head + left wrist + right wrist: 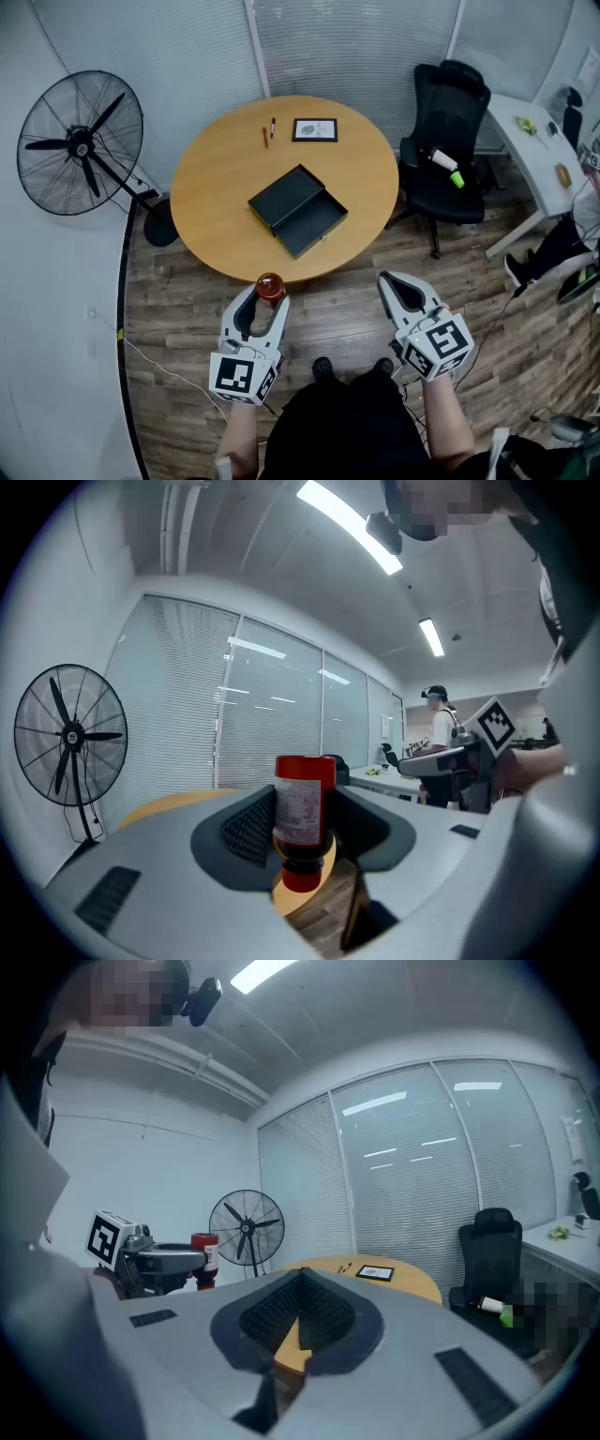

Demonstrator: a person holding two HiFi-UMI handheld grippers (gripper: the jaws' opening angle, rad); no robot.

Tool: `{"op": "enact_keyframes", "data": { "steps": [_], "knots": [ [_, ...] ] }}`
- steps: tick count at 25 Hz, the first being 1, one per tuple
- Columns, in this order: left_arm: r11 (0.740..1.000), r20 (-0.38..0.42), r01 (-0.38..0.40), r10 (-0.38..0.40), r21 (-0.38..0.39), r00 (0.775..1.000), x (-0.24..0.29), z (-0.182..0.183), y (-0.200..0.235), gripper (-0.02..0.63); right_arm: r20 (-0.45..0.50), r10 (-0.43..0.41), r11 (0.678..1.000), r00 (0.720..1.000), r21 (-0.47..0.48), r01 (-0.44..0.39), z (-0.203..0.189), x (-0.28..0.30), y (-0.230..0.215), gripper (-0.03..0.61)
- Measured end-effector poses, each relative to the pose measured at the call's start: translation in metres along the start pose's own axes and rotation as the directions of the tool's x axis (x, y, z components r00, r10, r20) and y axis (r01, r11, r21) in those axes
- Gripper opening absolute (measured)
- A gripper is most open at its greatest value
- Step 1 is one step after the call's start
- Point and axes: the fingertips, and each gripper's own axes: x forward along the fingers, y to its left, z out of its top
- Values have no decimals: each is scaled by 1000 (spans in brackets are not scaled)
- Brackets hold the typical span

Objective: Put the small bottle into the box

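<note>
Checking on the bottle: where is it, and is anything gripping it? — A

Left to right from the head view: the fan stands off the table at about 9 o'clock. Then the left gripper sits right at the table's 6 o'clock rim, clenched on the bottle. The left gripper view shows both pads pressed on its sides, narrow red end pointing down. — B

So it's not in the box? — A

Nope. The box lies open at the middle of the table, at 12 o'clock from the bottle and well apart from it. Past it, near the 12 o'clock edge, are two pens with a frame just beside them at 3 o'clock. — B

And the other tool? — A

The right gripper is off the table's 5 o'clock side. In its own view the jaws are closed tip to tip with nothing in them. Further right, a chair sits at the table's 3 o'clock, and a white desk is at the chair's 3 o'clock. — B
</note>
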Motion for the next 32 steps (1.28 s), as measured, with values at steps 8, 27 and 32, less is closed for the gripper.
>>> {"op": "enact_keyframes", "data": {
  "steps": [8,27,32],
  "knots": [
    [1000,7,27,-27,10,1000,-9,3,-11,192,-7,3,999,1000,-32,-3,2,-9,11,9],
    [998,-45,59,-57,38,997,3,-13,-18,192,5,-15,1000,1000,20,15,-8,-11,10,11],
    [998,-66,50,-47,43,997,20,-16,-18,192,-3,5,999,1000,35,-5,-15,2,-7,11]
  ]
}}
